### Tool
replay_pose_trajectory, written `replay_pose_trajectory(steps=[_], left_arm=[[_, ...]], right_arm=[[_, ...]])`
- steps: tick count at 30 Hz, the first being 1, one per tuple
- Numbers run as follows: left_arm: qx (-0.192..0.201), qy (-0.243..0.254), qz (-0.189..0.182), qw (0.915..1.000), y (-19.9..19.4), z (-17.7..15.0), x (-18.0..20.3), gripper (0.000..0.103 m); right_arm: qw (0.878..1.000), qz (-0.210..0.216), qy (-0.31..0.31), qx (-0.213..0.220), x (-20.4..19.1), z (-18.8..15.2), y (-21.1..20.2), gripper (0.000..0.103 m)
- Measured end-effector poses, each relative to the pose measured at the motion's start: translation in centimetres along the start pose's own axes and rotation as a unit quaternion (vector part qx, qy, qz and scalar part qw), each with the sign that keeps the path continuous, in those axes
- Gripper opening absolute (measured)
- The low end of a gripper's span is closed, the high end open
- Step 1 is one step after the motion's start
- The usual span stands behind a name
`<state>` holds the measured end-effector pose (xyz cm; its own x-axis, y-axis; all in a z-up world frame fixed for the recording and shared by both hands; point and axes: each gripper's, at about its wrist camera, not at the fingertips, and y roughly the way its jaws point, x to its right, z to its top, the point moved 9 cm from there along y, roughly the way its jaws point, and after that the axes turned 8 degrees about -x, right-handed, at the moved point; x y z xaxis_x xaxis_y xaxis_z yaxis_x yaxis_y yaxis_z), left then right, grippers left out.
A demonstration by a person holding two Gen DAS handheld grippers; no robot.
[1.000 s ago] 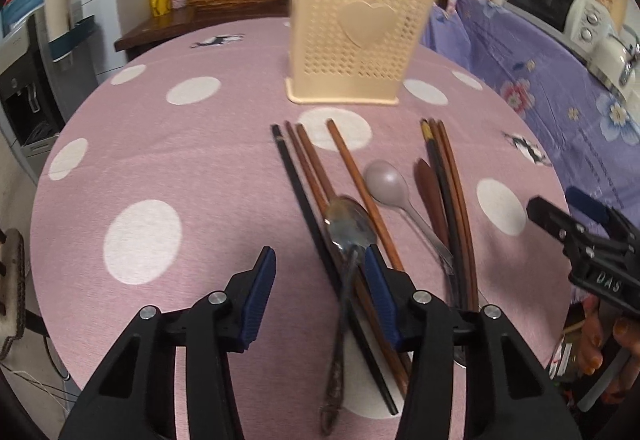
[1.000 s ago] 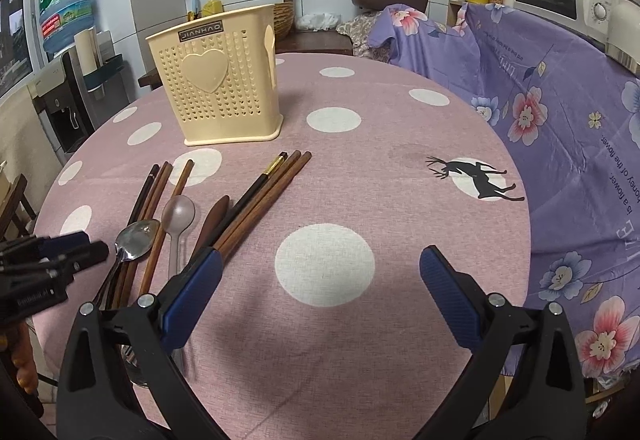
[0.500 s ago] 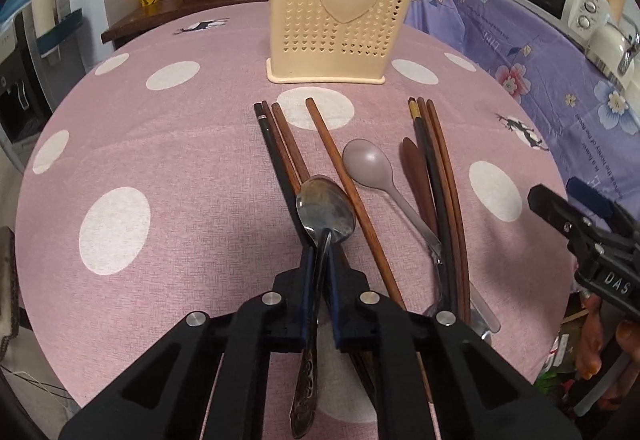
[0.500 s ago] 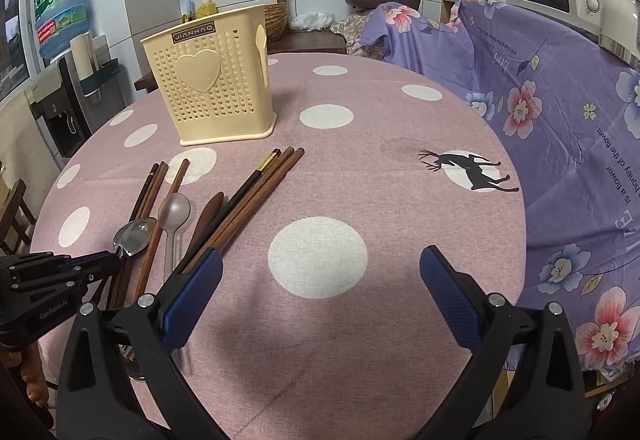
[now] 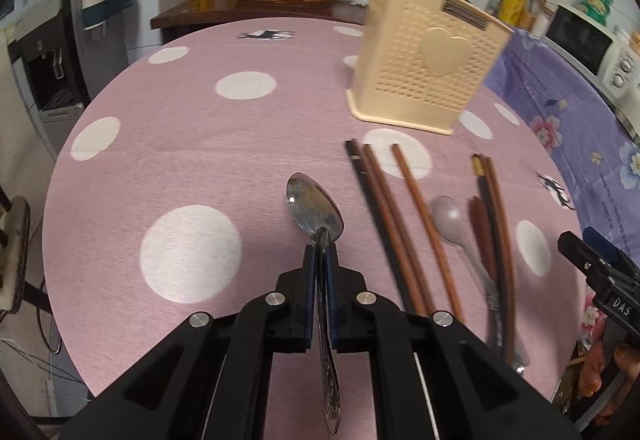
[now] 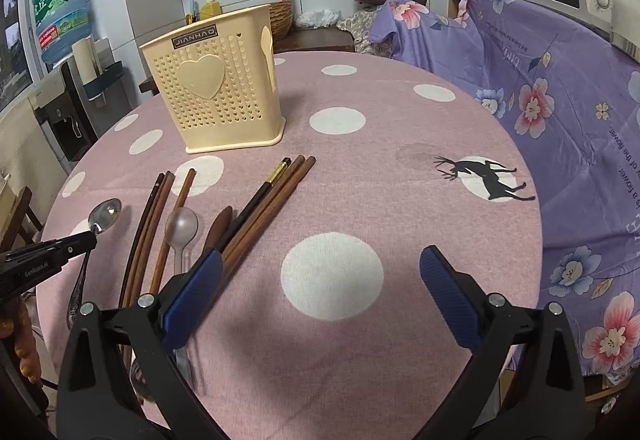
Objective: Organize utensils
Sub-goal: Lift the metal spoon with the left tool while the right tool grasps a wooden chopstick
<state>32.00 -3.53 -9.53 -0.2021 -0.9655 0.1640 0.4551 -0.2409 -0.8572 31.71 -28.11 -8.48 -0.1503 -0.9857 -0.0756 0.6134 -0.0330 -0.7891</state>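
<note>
Left jaws pinching metal spoon (image 5: 316, 214), right jaws spread above table (image 6: 400, 168), cream utensil holder (image 6: 216, 96) upright, contents unseen.

I read "JIANHAO" on the cream utensil holder (image 6: 218, 88), "GenRobotAI" on my left tool (image 6: 90, 238), and "DAS" on my right tool (image 5: 582, 252).

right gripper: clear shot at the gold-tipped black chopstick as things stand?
Probably yes. The right gripper is open and empty, and the gold-tipped black chopstick lies just beyond its left finger. Two brown chopsticks lie tight alongside, so picking that one alone looks awkward.
</note>
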Motion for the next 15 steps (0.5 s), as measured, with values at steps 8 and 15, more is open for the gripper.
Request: replay_pose_trajectory(steps=[8,15], left_arm=[[0.0,-0.018,0.012,0.9998,0.8,0.2,-1.7,0.007],[0.013,-0.016,0.029,0.9994,0.3,0.2,-2.6,0.046]], right_arm=[[0.997,0.009,0.053,-0.056,-0.3,2.9,4.2,0.069],[0.988,0.029,0.101,-0.109,-0.4,4.3,7.8,0.041]])
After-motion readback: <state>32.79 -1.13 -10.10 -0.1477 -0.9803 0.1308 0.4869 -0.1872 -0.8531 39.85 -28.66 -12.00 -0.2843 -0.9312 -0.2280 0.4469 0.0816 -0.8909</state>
